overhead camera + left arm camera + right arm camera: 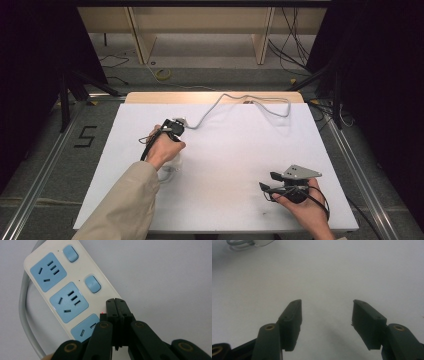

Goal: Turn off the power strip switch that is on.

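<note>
With jaws pressed together on the power strip (72,293), the left gripper (117,305) could slip off its switch (92,284); the right gripper (325,315), well away, gapes empty.

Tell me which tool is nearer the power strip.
Left. The left tool, jaws closed, sits right over the power strip, its tips at the strip's switch side. The right tool, jaws open, is off by the table's near right corner, well away from the strip.

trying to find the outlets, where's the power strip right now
The power strip lies flat on the white table, left of centre, right under the left gripper, whose closed jaws sit over its near end. Its grey cord runs off toward the table's far edge.
</note>
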{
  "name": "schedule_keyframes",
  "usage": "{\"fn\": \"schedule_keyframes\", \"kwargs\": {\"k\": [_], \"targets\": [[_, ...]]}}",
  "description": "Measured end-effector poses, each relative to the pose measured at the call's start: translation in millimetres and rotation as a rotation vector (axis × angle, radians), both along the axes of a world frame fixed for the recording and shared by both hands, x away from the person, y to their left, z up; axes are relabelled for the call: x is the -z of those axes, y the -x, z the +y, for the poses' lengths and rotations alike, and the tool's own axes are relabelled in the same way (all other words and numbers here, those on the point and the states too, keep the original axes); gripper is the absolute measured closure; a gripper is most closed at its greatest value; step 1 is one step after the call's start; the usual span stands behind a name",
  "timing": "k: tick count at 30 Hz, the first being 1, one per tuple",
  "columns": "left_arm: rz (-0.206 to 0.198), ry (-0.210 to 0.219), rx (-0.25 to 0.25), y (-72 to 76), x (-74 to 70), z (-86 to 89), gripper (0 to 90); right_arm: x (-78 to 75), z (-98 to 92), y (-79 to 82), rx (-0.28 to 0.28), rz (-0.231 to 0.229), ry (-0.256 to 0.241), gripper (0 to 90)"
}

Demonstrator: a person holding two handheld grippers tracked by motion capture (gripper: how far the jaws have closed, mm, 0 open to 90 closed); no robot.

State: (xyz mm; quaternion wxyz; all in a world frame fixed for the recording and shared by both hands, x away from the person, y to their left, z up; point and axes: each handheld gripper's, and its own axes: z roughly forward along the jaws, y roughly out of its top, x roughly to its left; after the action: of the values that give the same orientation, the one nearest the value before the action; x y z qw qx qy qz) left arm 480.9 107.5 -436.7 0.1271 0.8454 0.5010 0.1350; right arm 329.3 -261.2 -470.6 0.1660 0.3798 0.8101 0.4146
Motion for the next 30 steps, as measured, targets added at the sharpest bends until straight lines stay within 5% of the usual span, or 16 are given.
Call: {"fn": "schedule_keyframes", "kwargs": {"k": [30], "targets": [[-0.011, 0.013, 0.01, 1.4, -0.2, 2.3, 89.8, -0.2, -0.7, 0.1, 0.001, -0.002, 0.001, 42.2]]}}
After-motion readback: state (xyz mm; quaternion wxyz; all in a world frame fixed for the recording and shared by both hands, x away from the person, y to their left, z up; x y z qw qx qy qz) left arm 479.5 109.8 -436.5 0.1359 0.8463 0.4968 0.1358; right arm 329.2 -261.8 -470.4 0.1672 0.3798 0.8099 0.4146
